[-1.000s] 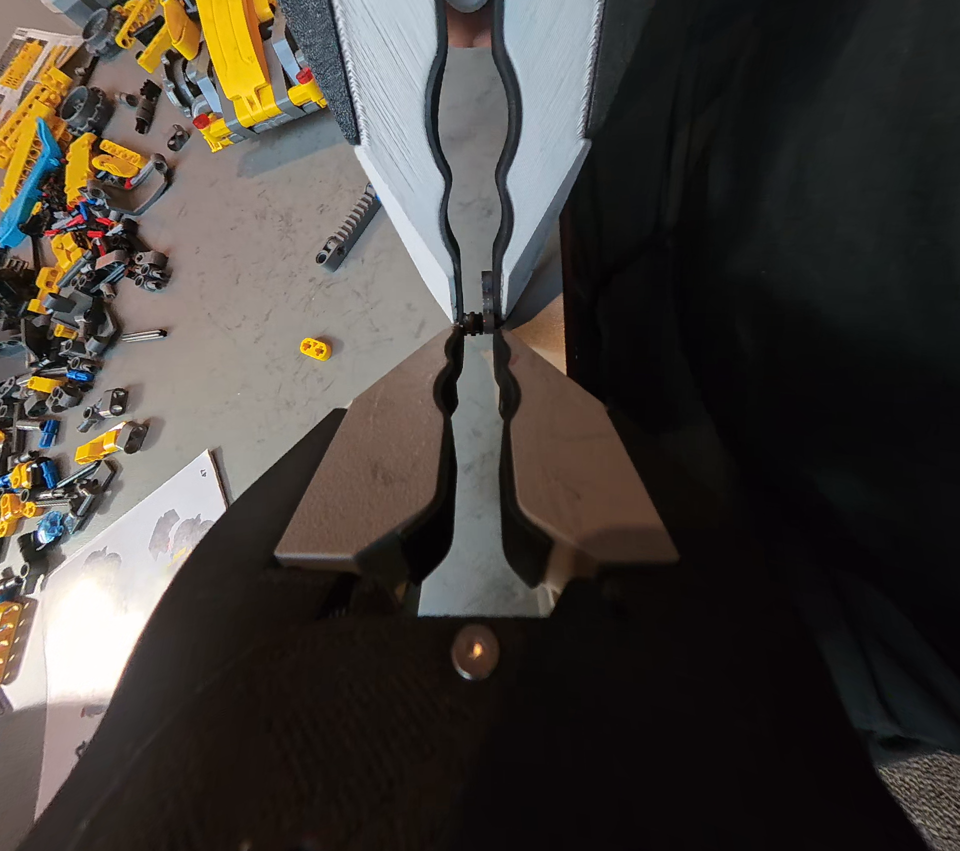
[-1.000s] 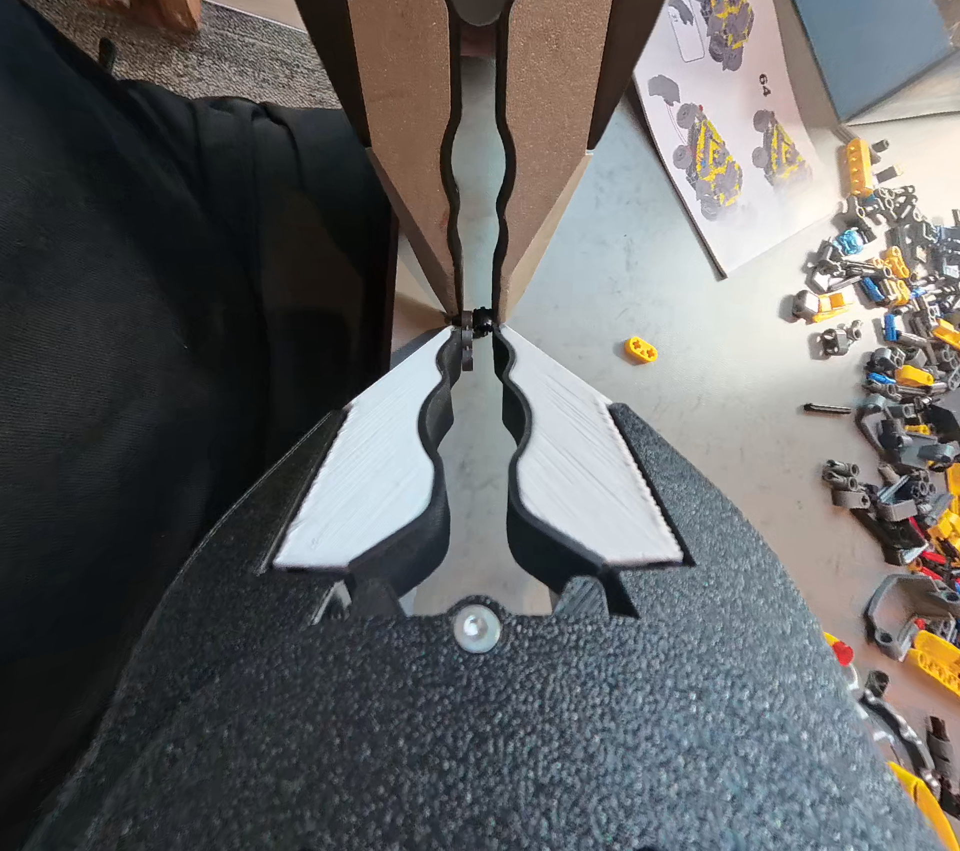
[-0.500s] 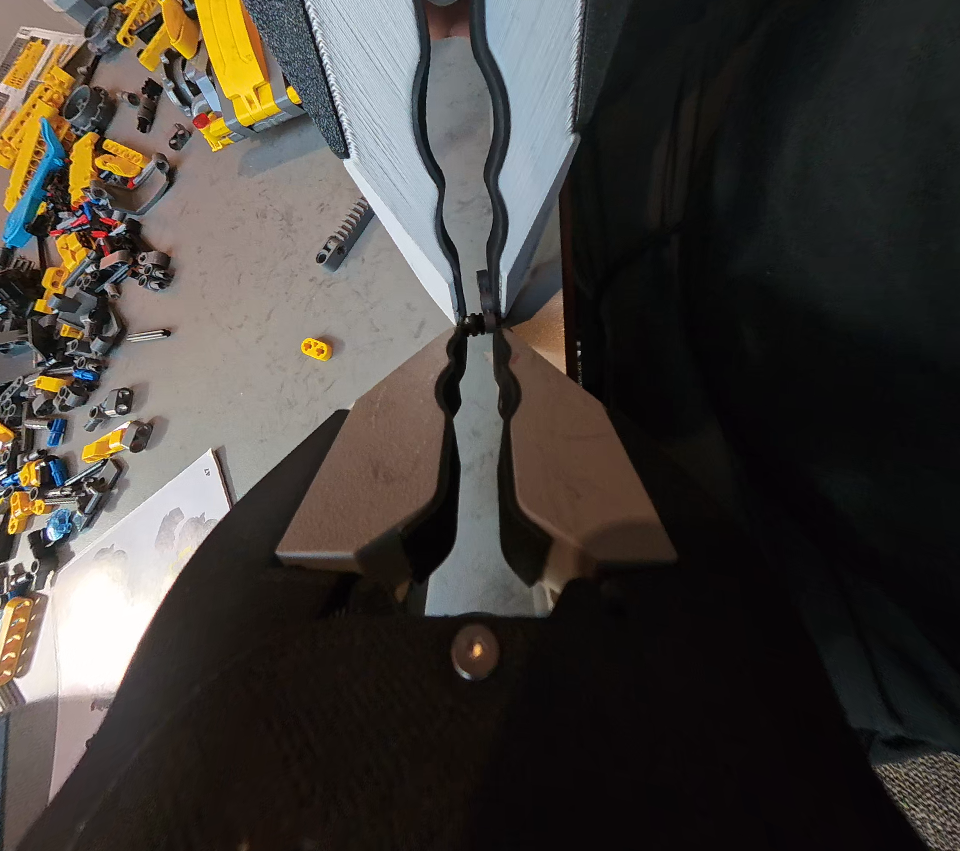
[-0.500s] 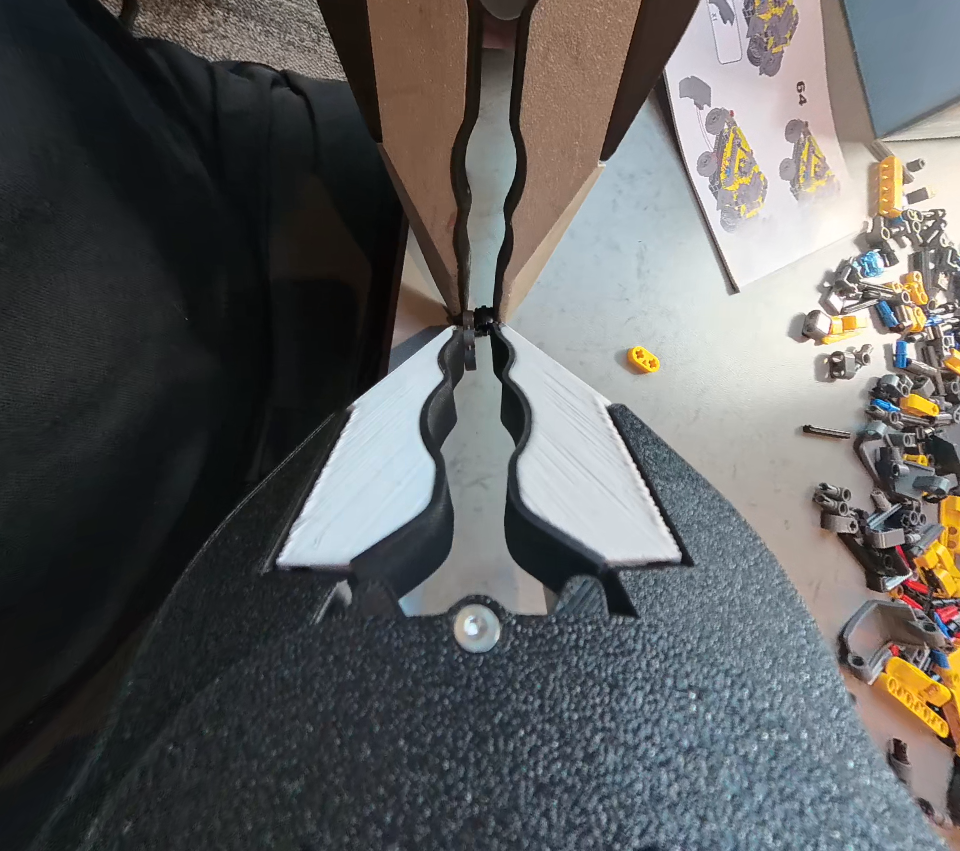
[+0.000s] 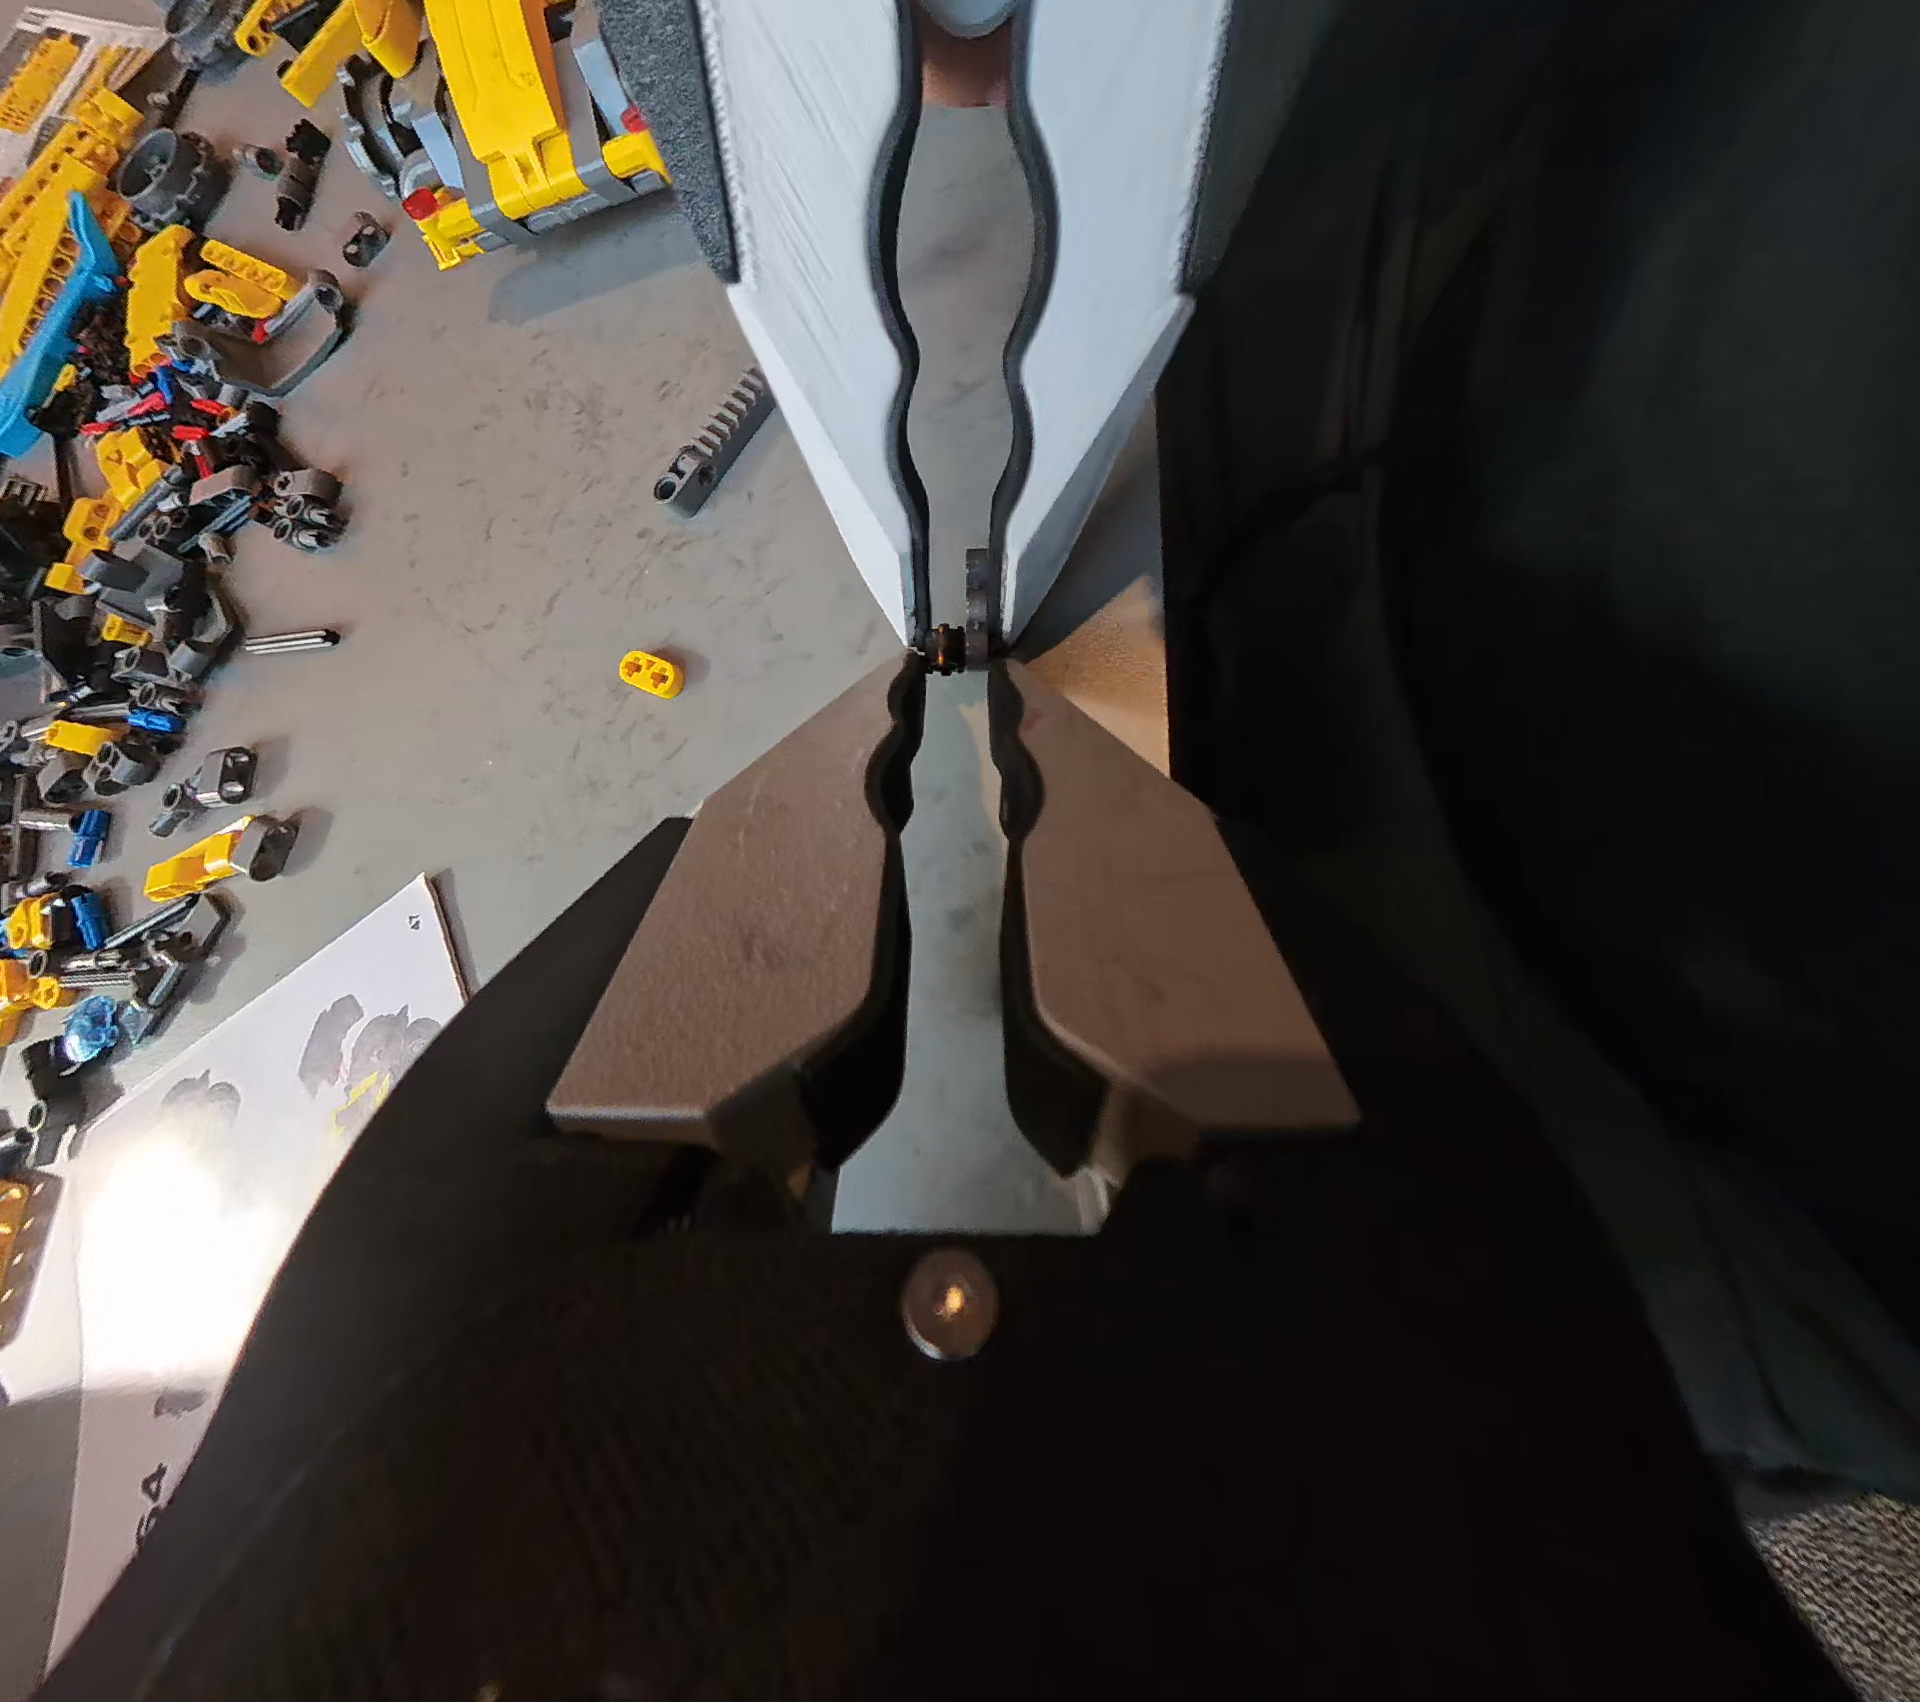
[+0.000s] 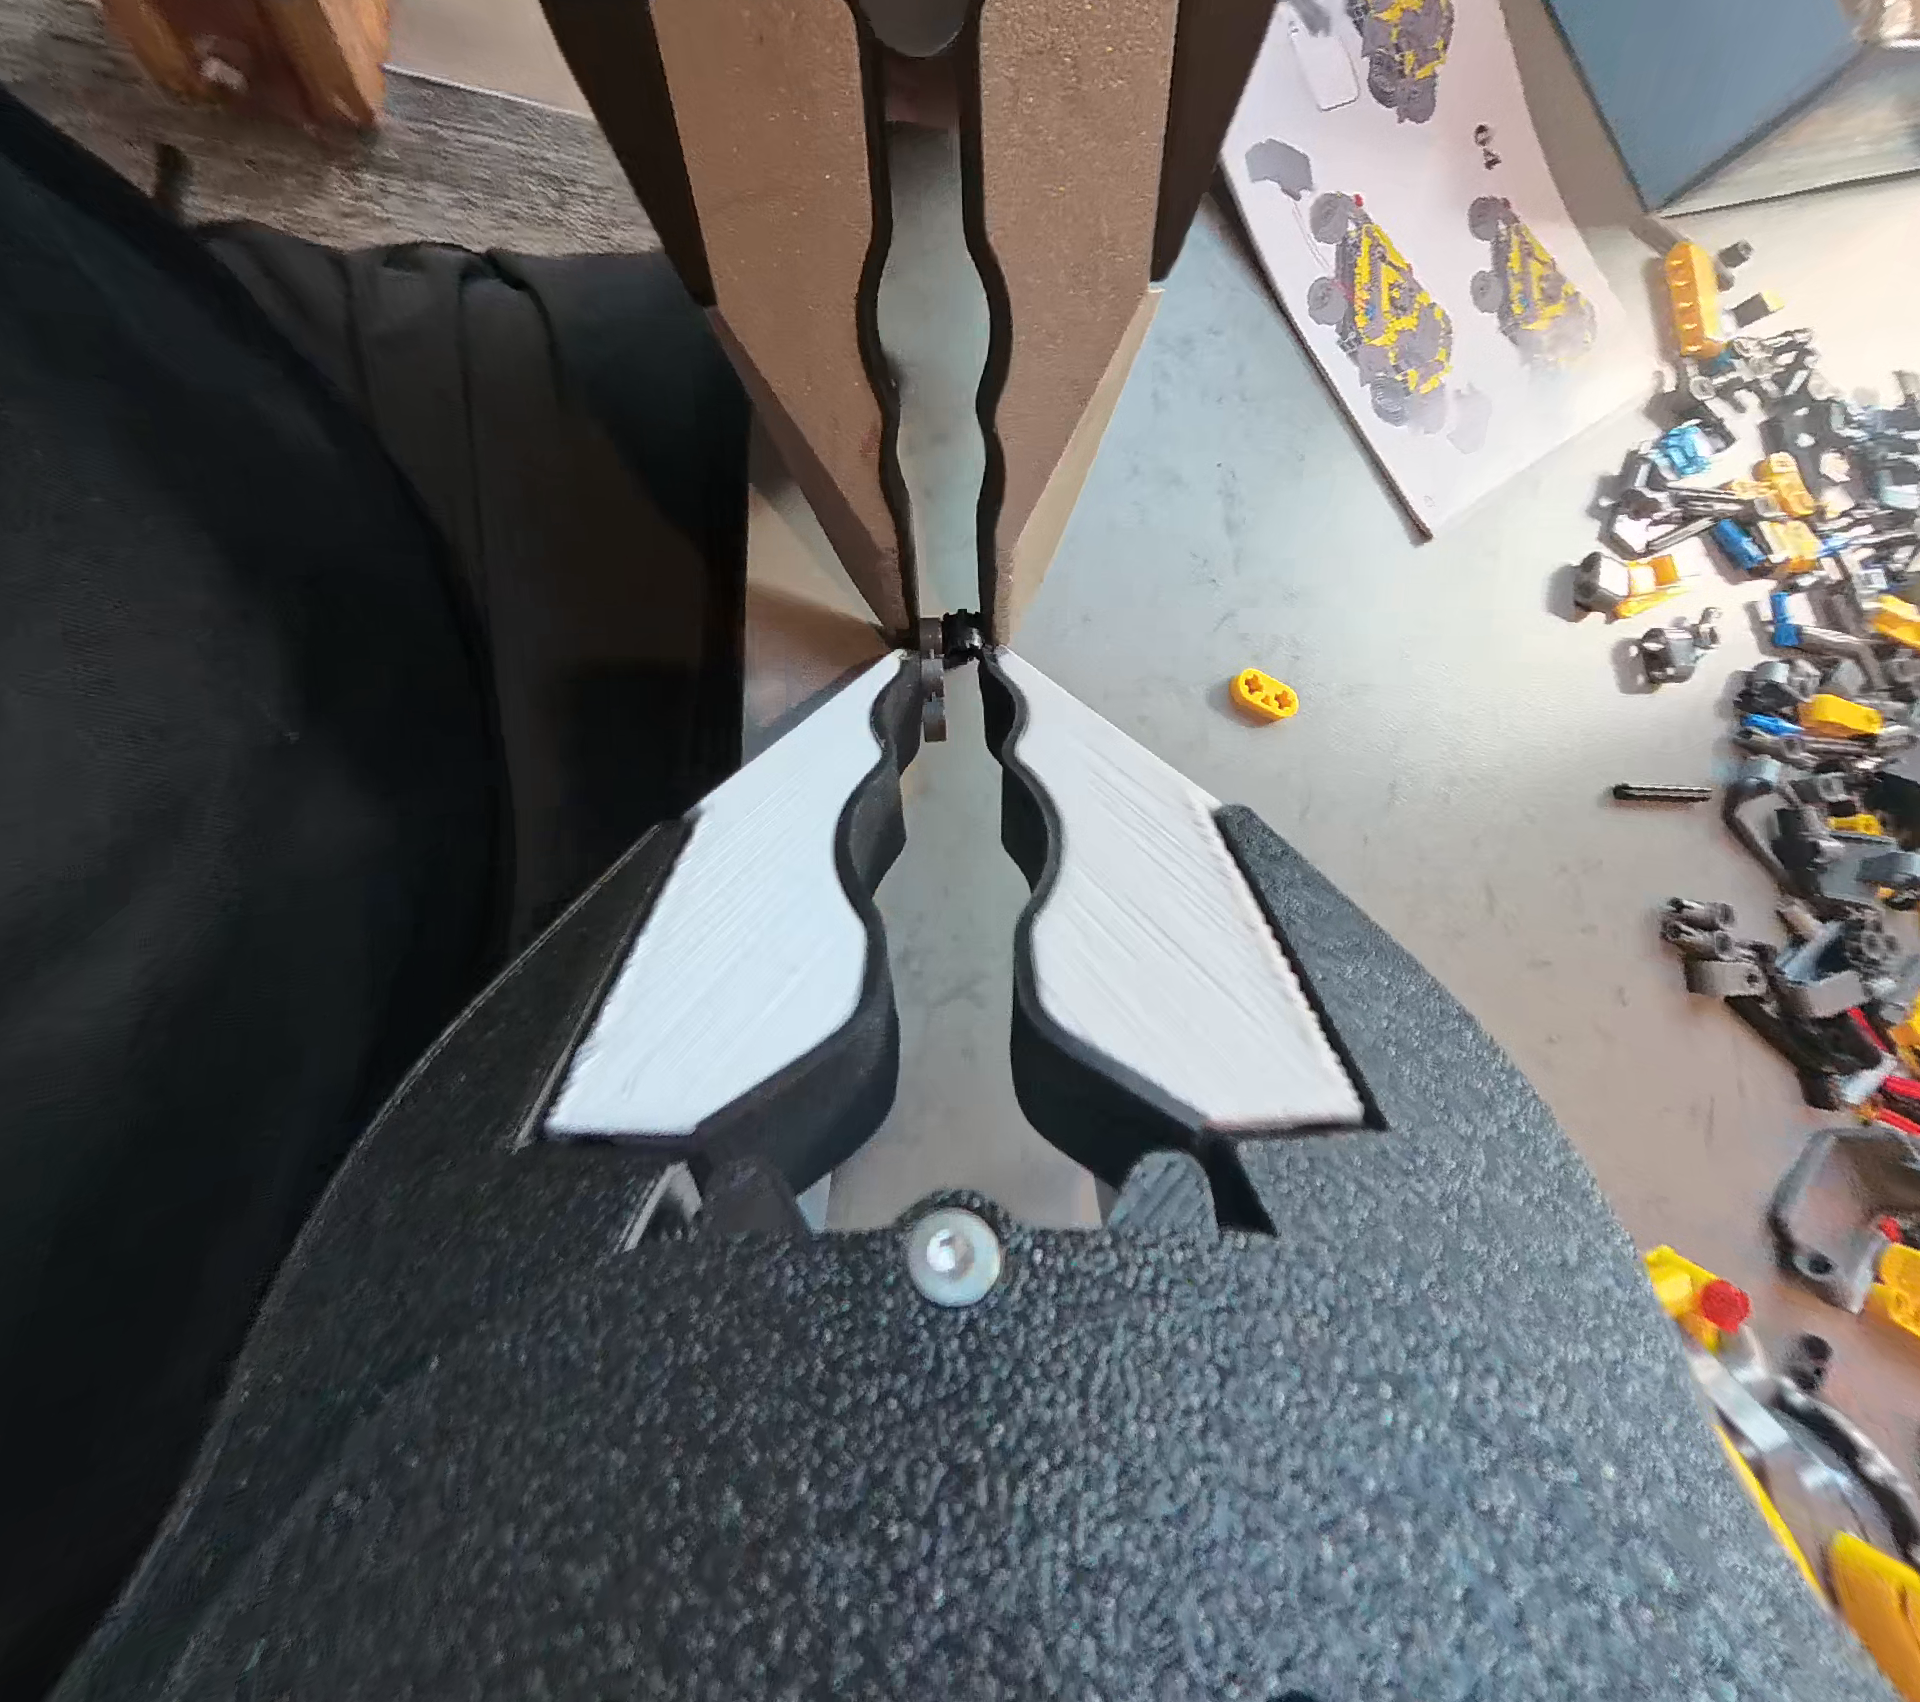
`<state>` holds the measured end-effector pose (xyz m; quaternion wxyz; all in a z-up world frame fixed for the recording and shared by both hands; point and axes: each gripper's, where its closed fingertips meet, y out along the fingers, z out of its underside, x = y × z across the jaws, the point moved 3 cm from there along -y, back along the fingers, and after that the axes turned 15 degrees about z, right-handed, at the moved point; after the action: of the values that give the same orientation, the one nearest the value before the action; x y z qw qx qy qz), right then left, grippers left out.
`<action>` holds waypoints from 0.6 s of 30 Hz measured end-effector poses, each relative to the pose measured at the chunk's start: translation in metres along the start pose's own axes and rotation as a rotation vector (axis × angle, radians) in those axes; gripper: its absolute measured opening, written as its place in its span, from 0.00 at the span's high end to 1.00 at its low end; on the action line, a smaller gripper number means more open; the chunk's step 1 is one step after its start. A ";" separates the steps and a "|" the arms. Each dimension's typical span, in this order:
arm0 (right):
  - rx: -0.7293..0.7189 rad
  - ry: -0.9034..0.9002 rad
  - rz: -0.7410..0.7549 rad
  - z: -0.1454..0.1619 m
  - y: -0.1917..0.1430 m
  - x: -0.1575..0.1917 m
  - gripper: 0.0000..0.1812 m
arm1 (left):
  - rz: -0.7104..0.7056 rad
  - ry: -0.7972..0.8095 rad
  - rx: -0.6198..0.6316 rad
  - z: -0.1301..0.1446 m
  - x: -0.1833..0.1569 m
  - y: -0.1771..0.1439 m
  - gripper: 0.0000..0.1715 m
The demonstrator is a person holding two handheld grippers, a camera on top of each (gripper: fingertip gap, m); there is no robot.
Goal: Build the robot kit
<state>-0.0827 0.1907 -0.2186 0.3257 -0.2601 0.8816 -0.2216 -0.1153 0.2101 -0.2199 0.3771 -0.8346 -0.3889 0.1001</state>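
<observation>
Left wrist view: our left gripper [image 5: 954, 665] pinches a small black pin [image 5: 943, 646] | our right gripper [image 6: 951, 655], tip to tip with it, pinches a thin dark liftarm [image 6: 932, 688] at the pin | both held above the bench's near edge | parts look light, stiff, slippery; grip them across flat faces | yellow two-hole connector [image 5: 651, 673] lies apart.
</observation>
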 end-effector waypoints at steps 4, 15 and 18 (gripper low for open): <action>-0.020 -0.088 0.112 0.000 0.000 0.001 0.94 | 0.022 -0.039 -0.008 0.001 0.002 0.000 0.93; -0.128 -0.056 0.384 -0.007 -0.011 -0.021 0.94 | -0.078 -0.111 -0.028 0.000 0.015 -0.004 0.82; -0.106 -0.029 0.393 -0.006 -0.009 -0.025 0.94 | -0.104 -0.092 -0.080 -0.011 0.011 -0.005 0.89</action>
<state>-0.0676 0.2001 -0.1981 0.3611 -0.1029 0.9211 -0.1030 -0.1052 0.2137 -0.2073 0.3296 -0.8223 -0.4523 0.1030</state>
